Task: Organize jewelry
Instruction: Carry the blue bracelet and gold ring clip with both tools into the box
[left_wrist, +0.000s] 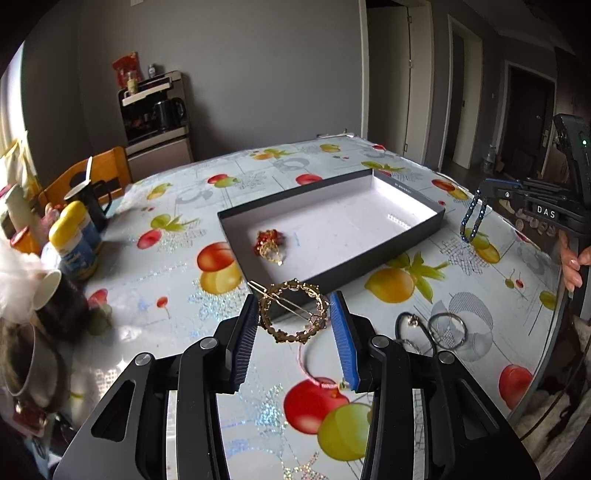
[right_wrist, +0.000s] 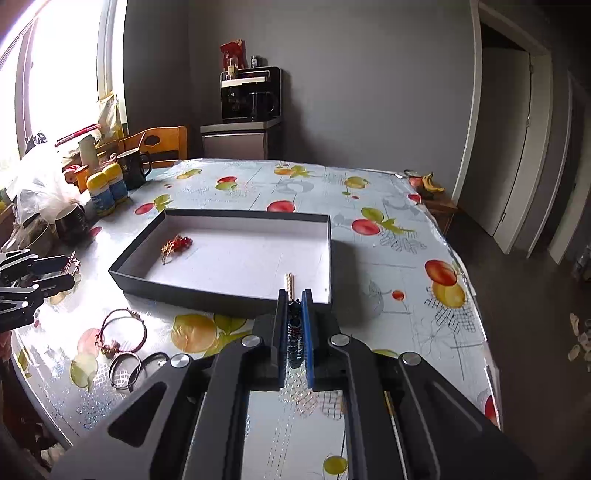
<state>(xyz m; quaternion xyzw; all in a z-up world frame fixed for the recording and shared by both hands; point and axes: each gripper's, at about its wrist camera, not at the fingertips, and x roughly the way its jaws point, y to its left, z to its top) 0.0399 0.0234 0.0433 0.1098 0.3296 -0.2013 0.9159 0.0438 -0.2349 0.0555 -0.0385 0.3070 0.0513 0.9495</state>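
Observation:
A shallow dark box (left_wrist: 406, 236) (right_wrist: 221, 295) with a white inside lies on the fruit-print table. A red and gold ornament (left_wrist: 269, 243) (right_wrist: 176, 245) lies in it. A pale beaded strip (right_wrist: 289, 284) lies in the box near its front wall. My left gripper (left_wrist: 293, 310) is shut on a gold ring hair clip (left_wrist: 293, 312), held by its edges above the table before the box. My right gripper (right_wrist: 294, 306) is shut on a dark blue bead bracelet (right_wrist: 294, 332), which hangs from it in the left wrist view (left_wrist: 472, 218), near the box's right end.
Loose bracelets (left_wrist: 439, 328) (right_wrist: 123, 343) and a pink cord (left_wrist: 314, 376) lie on the table near the front edge. Mugs (right_wrist: 133, 168), yellow-capped bottles (right_wrist: 107, 188) and clutter crowd the left side. A wooden chair (right_wrist: 159, 146) stands behind.

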